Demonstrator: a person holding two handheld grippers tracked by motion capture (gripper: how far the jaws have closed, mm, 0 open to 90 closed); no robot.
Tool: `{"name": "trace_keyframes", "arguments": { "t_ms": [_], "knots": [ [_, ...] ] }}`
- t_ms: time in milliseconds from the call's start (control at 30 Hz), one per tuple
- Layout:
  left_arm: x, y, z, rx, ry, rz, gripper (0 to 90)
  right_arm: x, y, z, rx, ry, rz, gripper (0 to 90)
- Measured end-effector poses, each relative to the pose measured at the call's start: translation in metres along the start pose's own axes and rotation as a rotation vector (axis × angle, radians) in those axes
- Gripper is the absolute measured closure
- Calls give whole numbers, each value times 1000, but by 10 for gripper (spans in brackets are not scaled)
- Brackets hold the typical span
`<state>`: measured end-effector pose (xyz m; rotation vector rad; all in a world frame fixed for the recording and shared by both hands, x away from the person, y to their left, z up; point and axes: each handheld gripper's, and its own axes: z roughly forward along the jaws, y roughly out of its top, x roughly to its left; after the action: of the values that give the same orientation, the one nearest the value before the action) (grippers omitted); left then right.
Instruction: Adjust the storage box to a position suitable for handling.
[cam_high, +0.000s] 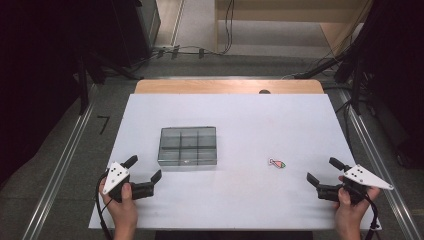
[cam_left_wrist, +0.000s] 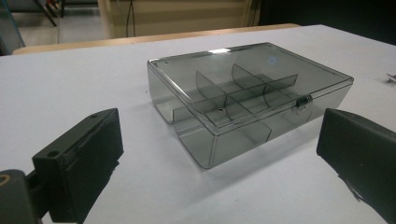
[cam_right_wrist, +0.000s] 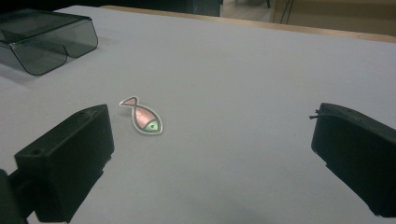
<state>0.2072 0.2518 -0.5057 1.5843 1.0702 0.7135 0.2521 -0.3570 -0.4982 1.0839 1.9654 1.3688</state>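
We hold both grippers low at the near edge of the white table (cam_high: 250, 115). The left gripper (cam_high: 146, 169) has its jaws spread wide with nothing between them; the smoky clear box (cam_high: 188, 145), lid down and latched, divided into compartments, sits just ahead of it. The right gripper (cam_high: 324, 171) also gapes, gripping nothing. The fish (cam_high: 277, 163), a small flat pink piece with a green head, lies on the table near it, well apart from the box.
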Motion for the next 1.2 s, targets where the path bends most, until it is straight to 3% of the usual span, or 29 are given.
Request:
{"name": "trace_keyframes", "arguments": {
  "t_ms": [133, 267, 500, 700, 1200],
  "knots": [
    [-7, 5, 3, 38, 14, 47, 2, -1, 1, 1, 27, 0, 9, 0],
    [-15, 12, 8, 67, 0, 83, 1, 1, 4, 1, 38, -1, 0, 0],
    [-14, 25, 14, 70, -29, 45, 1, 7, 15, 0, 19, 0, -8, 0],
    [-7, 34, 21, 76, -46, 33, 2, 12, 25, 4, 43, 10, 25, 0],
    [7, 59, 46, 75, -15, -24, 75, 26, 52, 26, 59, 78, 12, 0]
  ]
}}
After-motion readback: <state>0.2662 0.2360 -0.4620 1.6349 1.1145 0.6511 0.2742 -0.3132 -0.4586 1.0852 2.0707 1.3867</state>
